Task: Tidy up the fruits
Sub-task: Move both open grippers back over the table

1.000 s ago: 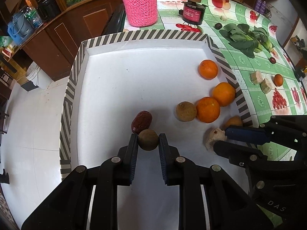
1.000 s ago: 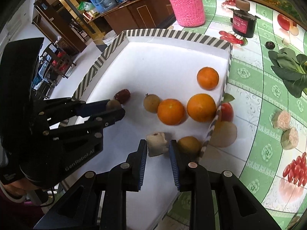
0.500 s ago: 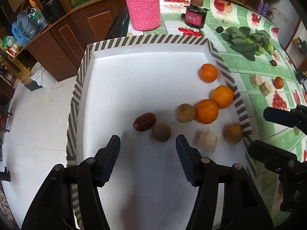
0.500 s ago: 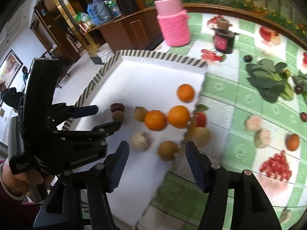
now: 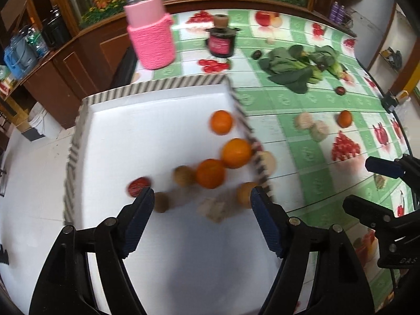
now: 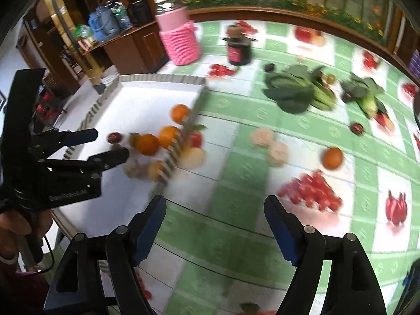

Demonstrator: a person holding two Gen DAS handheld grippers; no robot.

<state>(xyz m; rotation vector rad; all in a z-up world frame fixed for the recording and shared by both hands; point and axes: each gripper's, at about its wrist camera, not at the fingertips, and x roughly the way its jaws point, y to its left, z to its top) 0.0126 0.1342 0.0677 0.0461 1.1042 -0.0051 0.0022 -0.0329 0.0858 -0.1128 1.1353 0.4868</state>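
Note:
A white tray (image 5: 157,89) with a striped rim holds three oranges (image 5: 236,153), a red date (image 5: 138,185), brown round fruits (image 5: 183,175) and a pale chunk (image 5: 214,208). My left gripper (image 5: 201,194) hovers above the tray's near part. Its jaws are opening, and the fruit lies below them untouched. My right gripper (image 6: 215,204) is over the green tablecloth to the right of the tray (image 6: 157,81). Its jaws are also opening, with nothing between them. A loose orange (image 6: 332,158) and two pale chunks (image 6: 278,153) lie on the cloth ahead of it.
At the back stand a pink knitted jar (image 5: 152,42) and a dark jar (image 5: 222,43). Leafy greens (image 6: 291,94) and small dark fruits (image 6: 357,128) lie far right. A hand holds the left gripper (image 6: 110,143) at the left edge of the right wrist view.
The left gripper let go of the small brown fruit and the right one let go of the pale chunk. Both opened wide and drew back; the right swung out over the tablecloth.

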